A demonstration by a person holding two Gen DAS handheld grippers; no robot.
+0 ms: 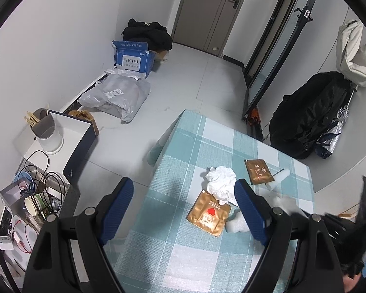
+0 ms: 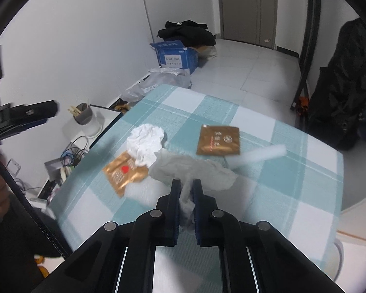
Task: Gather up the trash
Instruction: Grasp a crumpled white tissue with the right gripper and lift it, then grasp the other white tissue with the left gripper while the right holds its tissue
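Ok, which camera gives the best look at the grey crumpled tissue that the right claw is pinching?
The right wrist view: the grey crumpled tissue fills its centre, clamped in the right claw above the checked tablecloth. The left wrist view doesn't clearly show it; only blurred pale shapes appear beyond the open left claw.

I see a woven checked cloth [image 2: 268, 183] covering the bench, matt and slightly coarse. The two gold sachets [image 2: 218, 140] [image 2: 124, 172] look like glossy foil, the white wad [image 2: 145, 144] like crumpled soft paper. My right claw [image 2: 186, 190] has ribbed blue pads [image 2: 175, 195] on matt black plastic.
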